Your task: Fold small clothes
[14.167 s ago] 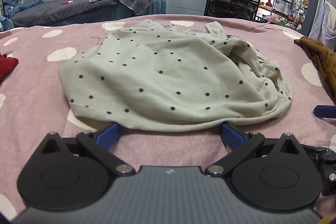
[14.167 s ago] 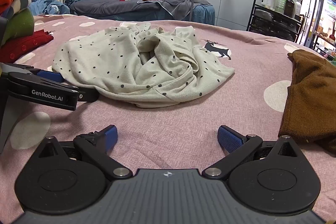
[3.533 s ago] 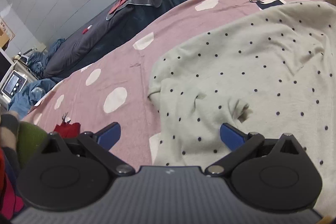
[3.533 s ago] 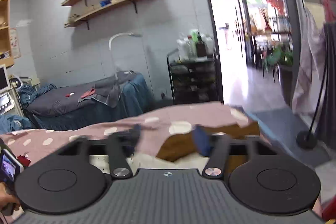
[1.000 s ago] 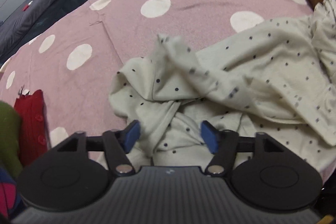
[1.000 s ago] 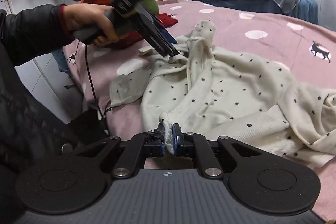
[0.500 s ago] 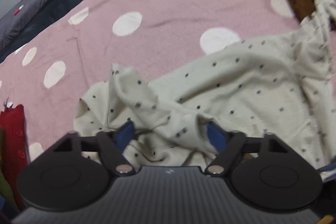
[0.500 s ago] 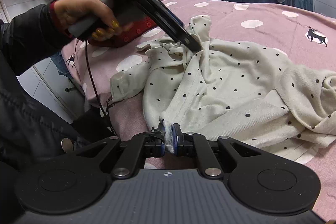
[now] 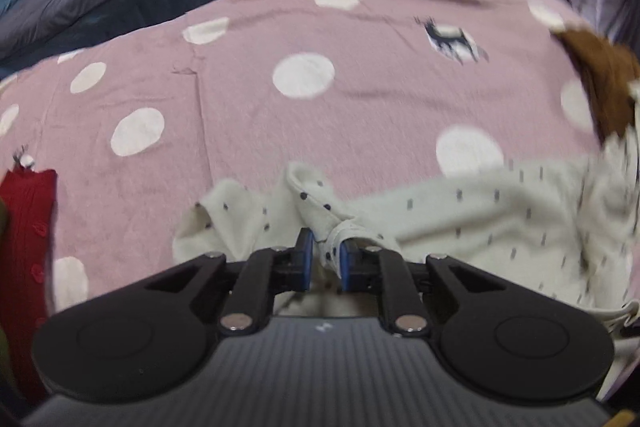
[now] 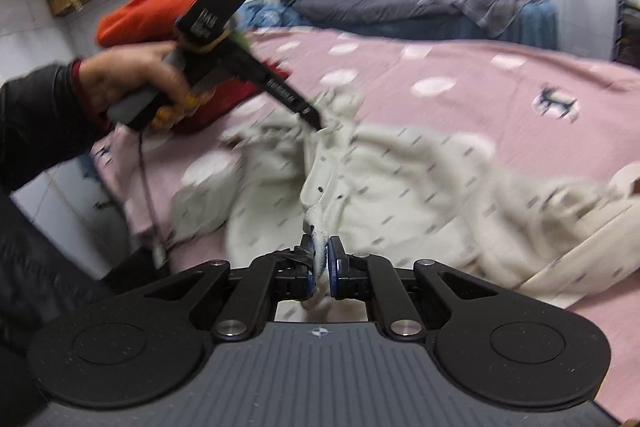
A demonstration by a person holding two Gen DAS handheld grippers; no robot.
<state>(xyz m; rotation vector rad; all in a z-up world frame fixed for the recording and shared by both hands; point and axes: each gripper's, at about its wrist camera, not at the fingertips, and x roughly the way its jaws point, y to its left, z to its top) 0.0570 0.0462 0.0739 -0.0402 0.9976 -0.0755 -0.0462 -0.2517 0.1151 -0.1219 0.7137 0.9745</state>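
Since a second ago, left gripper [image 9: 325,259] jaws are closing on a bunched fold of the cream dotted garment [image 9: 480,211]; right gripper [image 10: 320,261] clamps its hem. Garment lies crumpled on soft pink spotted bedspread [image 9: 240,99].

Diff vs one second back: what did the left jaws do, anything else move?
The left gripper was open over the dotted cream garment; its jaws are closing with a bunched fold between them. The garment has been dragged and its folds shifted. Unchanged: right gripper clamped on the garment's edge; red clothes in place.
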